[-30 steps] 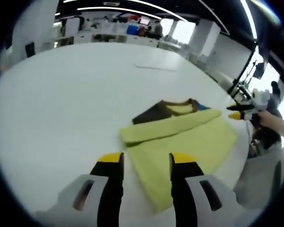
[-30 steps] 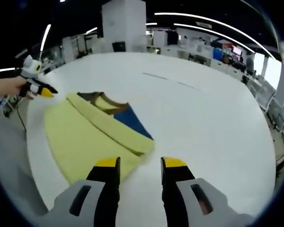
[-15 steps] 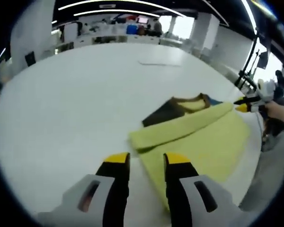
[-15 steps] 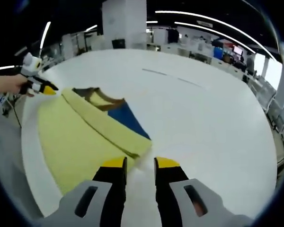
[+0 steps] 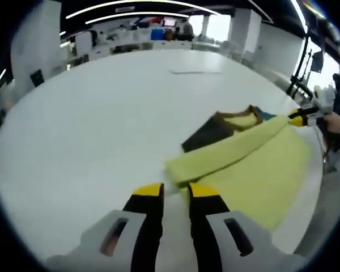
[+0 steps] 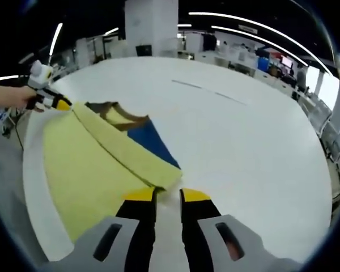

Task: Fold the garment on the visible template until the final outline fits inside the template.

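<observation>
- left hand-held gripper [image 5: 174, 190]: jaws nearly closed, only a narrow slit between the yellow tips; they sit at the near corner of the folded band of the garment [image 5: 246, 164]; cannot tell if cloth is pinched between them
- garment: yellow-green top lying flat on the white bench [image 5: 85, 124], close to the bench's edge; one long band already folded across it; brown panel and collar showing past the band, a bit of blue beside them
- handling, my guess: light, soft knit, limp; will drape and slide easily on the smooth bench; best taken at the corners or ends of the folded band, both ends lifted together so the fold stays straight
- right hand-held gripper [image 6: 166, 195]: jaws also almost closed, tips at the opposite end of the same band of the garment [image 6: 96, 164]; whether cloth is caught is unclear
- thin pale outline lying farther out on the bench [image 6: 204, 92], possibly the template; not sure
</observation>
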